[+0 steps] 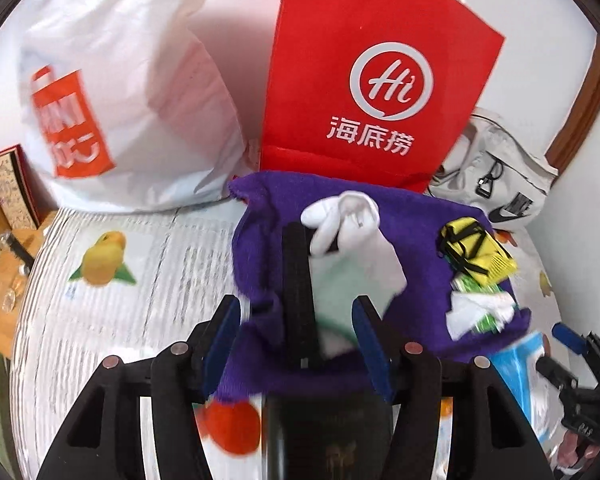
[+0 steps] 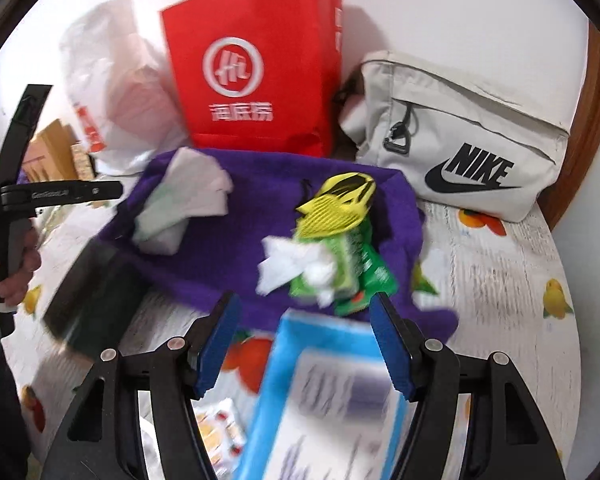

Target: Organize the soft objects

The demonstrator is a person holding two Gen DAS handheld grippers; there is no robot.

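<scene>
A purple towel lies spread on a table covered with a fruit-printed cloth, in front of a red paper bag, a white plastic bag and a pale Nike bag. On the towel sit a white and pale-green sock, a yellow and black mesh item and a green pack with white tissue spilling from it. The left gripper hangs over the near edge of the towel with its blue pads parted; a black strap-like piece runs up between them, with the sock just beyond, and neither pad visibly presses on anything. The right gripper has its jaws wide, with a blurred light-blue packet lying between the pads, untouched by them; the green pack is just ahead of its tips. A hand grips the left tool's handle.
</scene>
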